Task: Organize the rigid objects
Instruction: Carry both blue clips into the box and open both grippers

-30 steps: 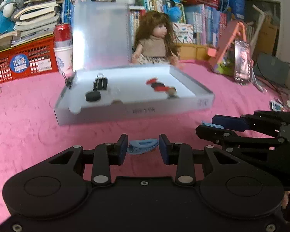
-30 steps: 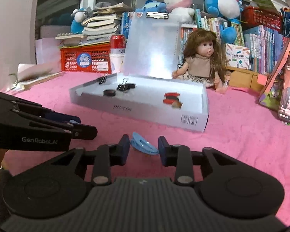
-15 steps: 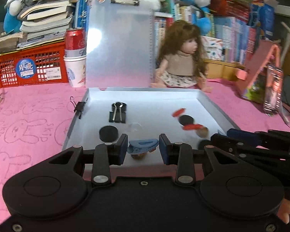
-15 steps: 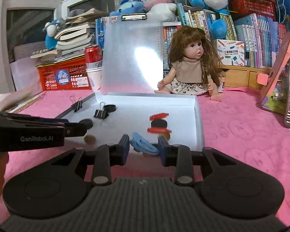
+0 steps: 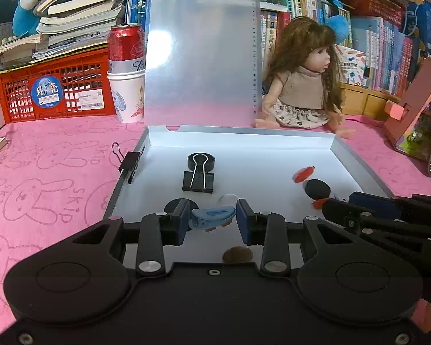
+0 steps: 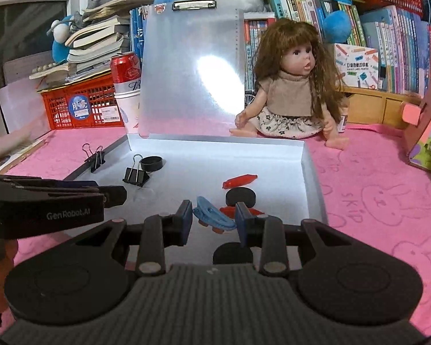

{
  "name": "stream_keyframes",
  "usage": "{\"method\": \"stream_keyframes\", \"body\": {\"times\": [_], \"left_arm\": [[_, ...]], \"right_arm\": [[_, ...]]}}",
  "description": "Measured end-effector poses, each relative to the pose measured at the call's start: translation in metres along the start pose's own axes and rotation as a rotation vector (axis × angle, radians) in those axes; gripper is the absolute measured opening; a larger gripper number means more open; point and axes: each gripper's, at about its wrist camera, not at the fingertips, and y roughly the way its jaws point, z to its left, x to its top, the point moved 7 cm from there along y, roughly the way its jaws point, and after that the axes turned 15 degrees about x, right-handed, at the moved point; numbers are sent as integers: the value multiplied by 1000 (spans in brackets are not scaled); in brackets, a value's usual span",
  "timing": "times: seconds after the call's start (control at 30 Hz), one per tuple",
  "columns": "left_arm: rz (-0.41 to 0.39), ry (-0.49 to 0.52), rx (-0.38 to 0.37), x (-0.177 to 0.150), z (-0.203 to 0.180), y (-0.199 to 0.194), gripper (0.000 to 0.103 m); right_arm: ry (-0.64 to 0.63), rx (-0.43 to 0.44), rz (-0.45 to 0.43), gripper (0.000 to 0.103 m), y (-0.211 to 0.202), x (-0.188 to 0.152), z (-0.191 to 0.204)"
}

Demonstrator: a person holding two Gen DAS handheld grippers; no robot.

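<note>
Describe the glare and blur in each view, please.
Left wrist view: a white glare patch sits on the upright clipboard, upper left; the red clip in the white tray looks smeared. Right wrist view: a larger glare patch on the clipboard; the tray contents are sharp; the books at the left edge are blurred.

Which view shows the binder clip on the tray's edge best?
Right wrist: the binder clip stands clear, both wire handles visible, clamped on the tray wall. Left wrist shows it obliquely, handles overlapping.
</note>
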Motion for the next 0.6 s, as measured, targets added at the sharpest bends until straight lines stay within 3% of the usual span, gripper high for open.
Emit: {"method": "stream_keyframes", "body": {"times": [0.6], "left_arm": [[11,15,43,-1,-2,17,34]], "right_arm": [[31,-10,34,38,25,0,-5]]}}
